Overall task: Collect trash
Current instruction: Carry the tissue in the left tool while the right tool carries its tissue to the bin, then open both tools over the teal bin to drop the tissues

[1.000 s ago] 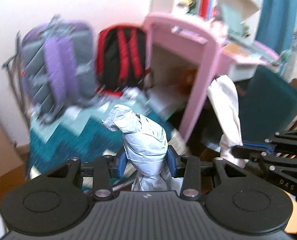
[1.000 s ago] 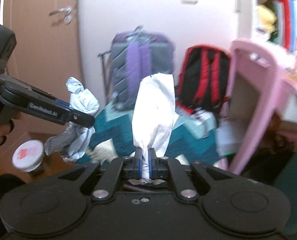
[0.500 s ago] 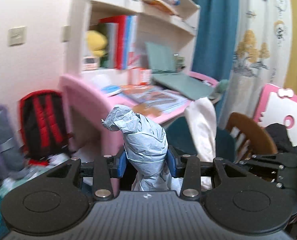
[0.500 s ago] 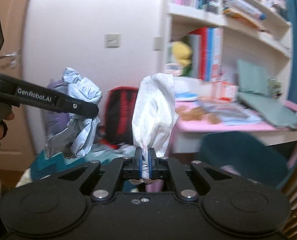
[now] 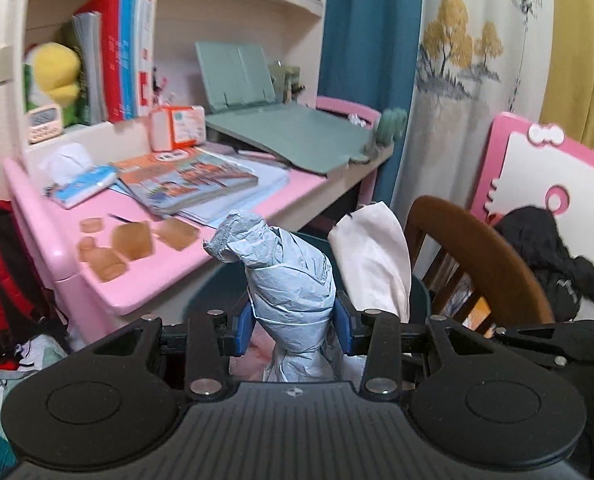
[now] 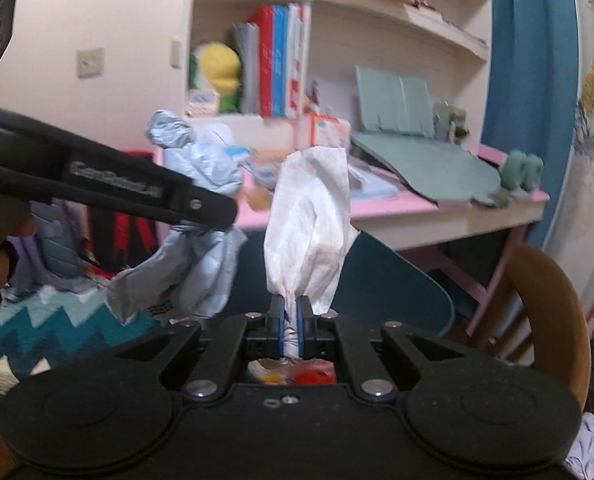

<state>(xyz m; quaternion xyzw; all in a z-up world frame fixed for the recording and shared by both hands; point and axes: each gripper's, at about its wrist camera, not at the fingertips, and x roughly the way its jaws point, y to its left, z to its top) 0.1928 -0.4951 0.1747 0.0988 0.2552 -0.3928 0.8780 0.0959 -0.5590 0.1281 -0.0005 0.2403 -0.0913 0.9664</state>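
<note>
Behind everything stands the pink desk (image 5: pixel 201 240), cluttered with books, under white shelves. Between my left gripper (image 5: pixel 293 322) pads sits a crumpled grey-blue paper wad (image 5: pixel 289 276), squeezed at its waist, jaws part-way open around its bulk, its twisted top rising toward the desk edge. My right gripper (image 6: pixel 291 326) is nearly closed, pinching the bottom tail of a white tissue (image 6: pixel 309 232) that stands upright before the desk. Both pieces are collected, I judge; dropping them remains, and no bin is clearly visible.
</note>
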